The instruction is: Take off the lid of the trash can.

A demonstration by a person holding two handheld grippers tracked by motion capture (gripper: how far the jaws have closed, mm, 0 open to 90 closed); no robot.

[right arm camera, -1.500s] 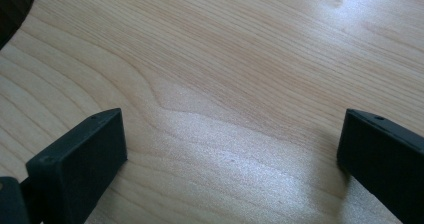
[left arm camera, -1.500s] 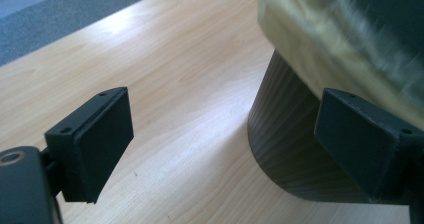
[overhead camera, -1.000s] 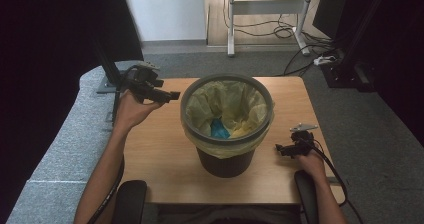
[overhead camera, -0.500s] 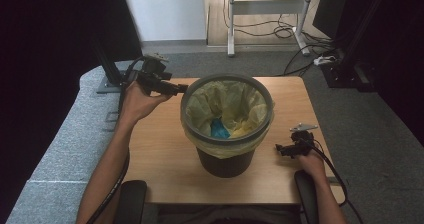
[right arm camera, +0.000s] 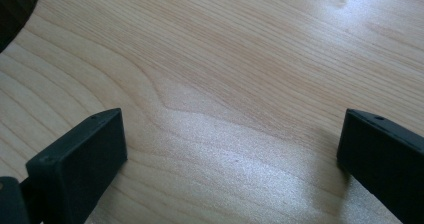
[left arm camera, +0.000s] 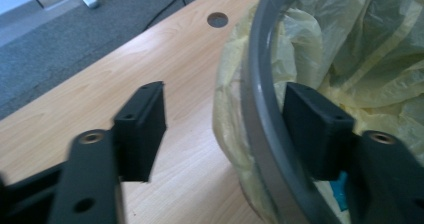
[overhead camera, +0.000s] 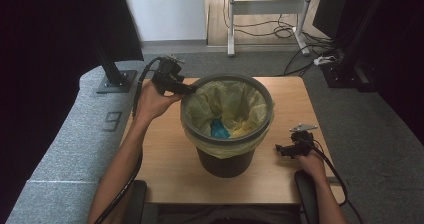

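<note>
Grey bin rim point(left arm camera: 260, 134) sits between left gripper point(left arm camera: 225, 124) jaws, just been closing, not yet pinching, to grip liner point(overhead camera: 227, 104) edge | right gripper point(overhead camera: 281, 148) jaws wide, idle on bench point(right arm camera: 225, 59)

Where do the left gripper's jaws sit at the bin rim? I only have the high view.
Observer: The left gripper straddles the grey rim, with one jaw inside it and one outside over the table.
Operator: Clamped yet?
Observer: No. The jaws have just been closing, but the outer one stands apart from the yellow liner folded over the rim.
Operator: Right gripper?
Observer: The right gripper is wide open, with nothing between its jaws and bare table below.
</note>
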